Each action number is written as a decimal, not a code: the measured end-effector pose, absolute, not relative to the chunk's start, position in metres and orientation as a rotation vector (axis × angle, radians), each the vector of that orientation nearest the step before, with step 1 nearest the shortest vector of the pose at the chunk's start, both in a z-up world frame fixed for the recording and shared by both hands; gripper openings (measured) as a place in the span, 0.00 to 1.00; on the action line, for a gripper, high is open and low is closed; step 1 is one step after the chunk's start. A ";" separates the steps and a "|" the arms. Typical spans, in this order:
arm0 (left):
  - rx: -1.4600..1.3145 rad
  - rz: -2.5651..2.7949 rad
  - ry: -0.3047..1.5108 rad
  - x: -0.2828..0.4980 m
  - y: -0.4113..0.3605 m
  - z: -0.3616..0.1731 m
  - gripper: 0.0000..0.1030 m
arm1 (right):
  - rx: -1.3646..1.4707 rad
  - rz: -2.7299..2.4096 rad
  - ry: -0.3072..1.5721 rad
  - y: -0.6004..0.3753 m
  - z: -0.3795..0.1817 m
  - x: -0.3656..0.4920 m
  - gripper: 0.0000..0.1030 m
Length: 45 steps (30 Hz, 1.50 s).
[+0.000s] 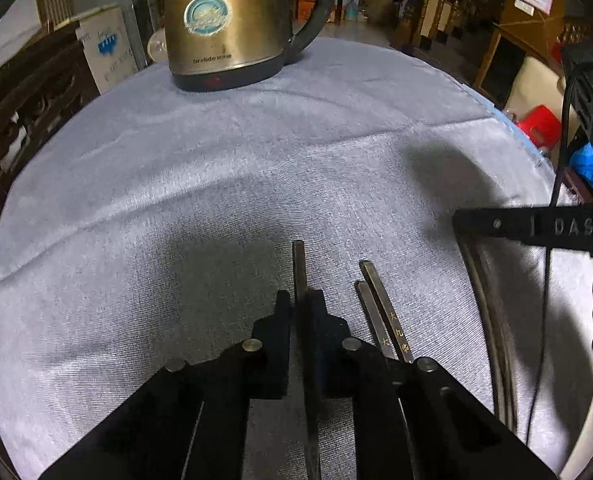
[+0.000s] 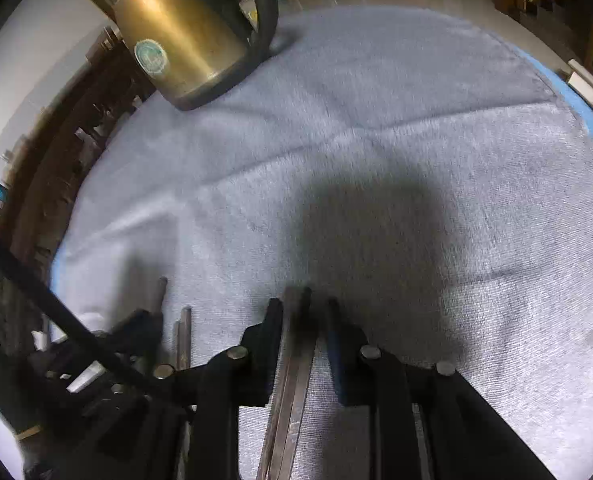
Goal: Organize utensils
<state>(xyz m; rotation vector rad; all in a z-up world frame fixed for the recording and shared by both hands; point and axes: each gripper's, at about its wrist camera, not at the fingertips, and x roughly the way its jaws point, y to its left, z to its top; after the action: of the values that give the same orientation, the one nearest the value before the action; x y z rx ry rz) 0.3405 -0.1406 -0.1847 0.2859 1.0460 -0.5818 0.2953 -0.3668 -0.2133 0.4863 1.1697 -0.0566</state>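
Dark metal chopsticks lie on a grey-blue cloth (image 1: pixel 216 168). My left gripper (image 1: pixel 299 300) is shut on one chopstick (image 1: pixel 298 264), whose end sticks out past the fingertips. Two more chopsticks (image 1: pixel 380 312) with gold characters lie side by side just right of it. My right gripper (image 2: pixel 302 306) has its jaws a little apart around a pair of chopsticks (image 2: pixel 292 380) that run between the fingers; the view is blurred. The right gripper also shows at the right edge of the left wrist view (image 1: pixel 536 228), over further chopsticks (image 1: pixel 492 320). The left gripper shows at lower left in the right wrist view (image 2: pixel 136 332).
A brass-coloured electric kettle (image 1: pixel 224 24) with a black handle stands at the far edge of the cloth, also in the right wrist view (image 2: pixel 184 36). Dark wooden furniture (image 1: pixel 24 112) is to the left. A red stool (image 1: pixel 540 124) stands beyond the table's right edge.
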 end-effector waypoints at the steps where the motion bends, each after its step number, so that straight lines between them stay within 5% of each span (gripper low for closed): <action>1: 0.286 -0.588 1.055 0.343 -0.141 -0.184 0.10 | 0.476 -0.064 1.189 -0.363 -0.211 0.299 0.23; 3: 0.285 -0.595 1.077 0.349 -0.143 -0.184 0.14 | 0.467 -0.070 1.219 -0.359 -0.212 0.304 0.23; 5: 0.263 -0.604 1.096 0.357 -0.146 -0.184 0.30 | 0.390 -0.090 1.241 -0.349 -0.209 0.311 0.21; 8: 0.258 -0.592 1.094 0.362 -0.151 -0.183 0.32 | 0.326 -0.116 1.246 -0.341 -0.208 0.318 0.12; 11: 0.252 -0.553 1.087 0.368 -0.152 -0.184 0.07 | 0.327 -0.108 1.216 -0.340 -0.205 0.317 0.09; 20: 0.082 -0.548 0.993 0.332 -0.108 -0.143 0.06 | 0.472 0.034 0.957 -0.364 -0.159 0.258 0.09; 30: 0.042 -0.517 0.622 0.220 -0.058 -0.049 0.05 | 0.498 0.094 0.639 -0.365 -0.077 0.152 0.08; 45: -0.054 -0.438 0.424 0.122 -0.021 -0.011 0.05 | 0.379 -0.010 0.358 -0.317 -0.015 0.016 0.08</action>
<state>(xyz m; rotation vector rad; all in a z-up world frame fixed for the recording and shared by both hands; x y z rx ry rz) 0.1221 -0.0210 -0.0111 -0.0543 0.4237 -0.4376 0.0162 -0.3168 -0.0151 0.3789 0.3580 -0.0102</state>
